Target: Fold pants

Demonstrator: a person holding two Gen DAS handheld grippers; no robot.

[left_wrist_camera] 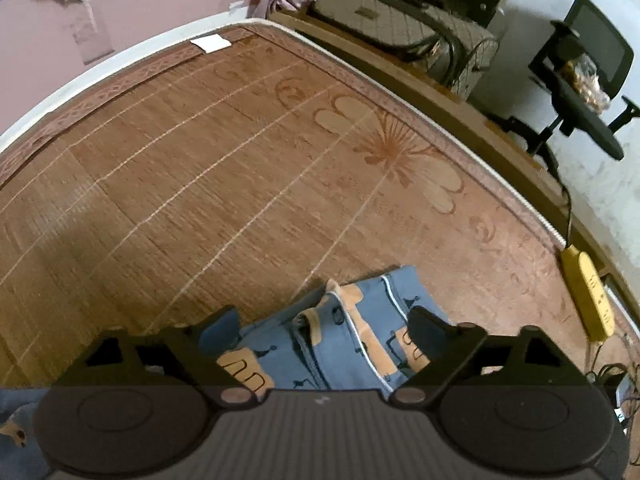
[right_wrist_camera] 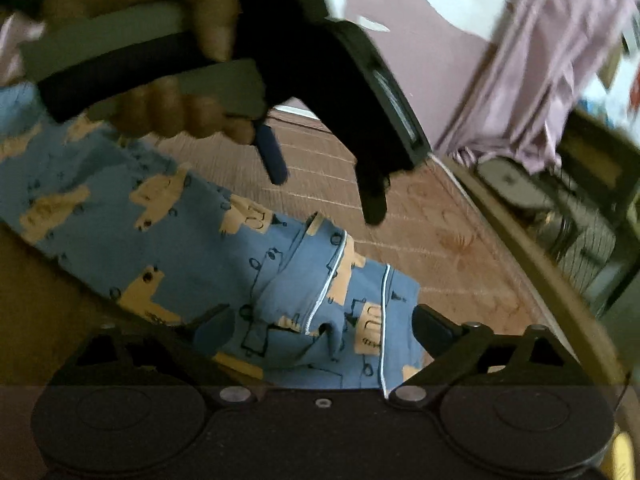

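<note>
Two hand-held grippers hang spread wide over the blue printed pants (left_wrist_camera: 340, 340) lying on the bed's woven mat (left_wrist_camera: 200, 180): left hand-held gripper (left_wrist_camera: 326, 330) and right hand-held gripper (right_wrist_camera: 320, 330) both grip nothing.

Both wrist cams close, angled down; share pants (left_wrist_camera: 320, 344), probably mat (left_wrist_camera: 240, 160).

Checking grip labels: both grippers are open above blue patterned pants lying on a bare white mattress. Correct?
Not quite. The pants lie on a brown woven mat, as the left wrist view shows. The rest holds: left gripper and right gripper are open above them.
</note>
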